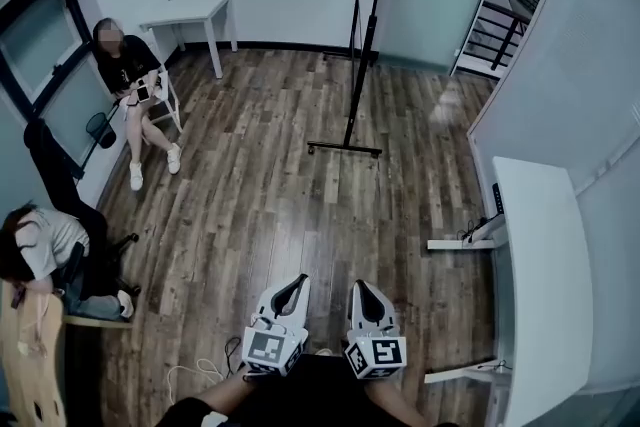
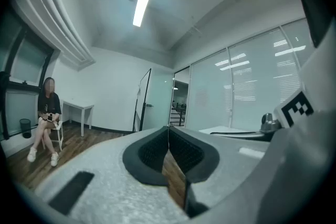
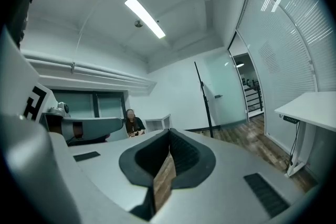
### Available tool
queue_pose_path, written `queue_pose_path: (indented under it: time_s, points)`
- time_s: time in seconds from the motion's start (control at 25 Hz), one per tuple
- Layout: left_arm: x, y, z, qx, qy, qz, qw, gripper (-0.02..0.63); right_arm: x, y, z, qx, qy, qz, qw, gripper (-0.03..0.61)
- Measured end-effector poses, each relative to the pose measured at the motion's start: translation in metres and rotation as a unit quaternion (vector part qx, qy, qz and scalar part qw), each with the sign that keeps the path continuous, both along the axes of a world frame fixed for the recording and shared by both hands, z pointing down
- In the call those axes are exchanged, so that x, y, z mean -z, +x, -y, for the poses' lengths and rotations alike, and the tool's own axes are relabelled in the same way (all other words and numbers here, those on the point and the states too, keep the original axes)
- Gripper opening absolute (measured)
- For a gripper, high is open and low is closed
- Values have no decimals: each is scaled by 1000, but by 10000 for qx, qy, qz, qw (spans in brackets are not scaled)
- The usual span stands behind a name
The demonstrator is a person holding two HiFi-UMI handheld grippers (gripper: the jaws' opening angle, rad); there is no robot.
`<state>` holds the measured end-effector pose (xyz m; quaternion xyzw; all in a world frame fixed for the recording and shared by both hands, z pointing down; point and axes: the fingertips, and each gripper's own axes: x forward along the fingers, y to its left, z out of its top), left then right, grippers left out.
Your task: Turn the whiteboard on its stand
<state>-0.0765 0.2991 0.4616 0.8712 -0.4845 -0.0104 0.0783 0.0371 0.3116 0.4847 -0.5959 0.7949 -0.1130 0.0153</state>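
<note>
The whiteboard (image 1: pixel 368 5) stands edge-on to me across the wooden floor, a thin dark upright on a black stand with a floor bar (image 1: pixel 345 148). It also shows far off in the left gripper view as a whiteboard (image 2: pixel 143 101) in a dark frame, and in the right gripper view as a slim black pole (image 3: pixel 204 100). My left gripper (image 1: pixel 296 285) and right gripper (image 1: pixel 362 291) are held low and close to my body, side by side, well short of the board. Both are shut with nothing between the pads (image 2: pixel 181 152) (image 3: pixel 184 152).
A long white desk (image 1: pixel 540 265) runs along the glass wall on the right. A small white table (image 1: pixel 195 15) stands at the back wall. One person (image 1: pixel 130 75) sits on a chair at the left, another person (image 1: pixel 40 250) nearer. A white cable (image 1: pixel 195 372) lies by my feet.
</note>
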Motion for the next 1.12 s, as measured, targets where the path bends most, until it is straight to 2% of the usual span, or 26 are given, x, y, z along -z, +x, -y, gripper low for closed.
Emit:
queue_pose_path:
  time_s: [0.36,0.56,0.88,1.12]
  points:
    - [-1,-9,28,-148,-25,-34,9999,17,3,-10,25,-82,5,37,10000,12]
    - [-1,-26,56,-209,-144,-33,9997,17,3,-24,47,-197,107,43,9997,13]
    - [-4,-53,101,-479,-60,-245,9985,17,4,-58,86,-359,147,19,9992,14]
    - [-13,-72,124,-503,-115,-238,9984,17,0,-73,109,-458,107,41,9989,14]
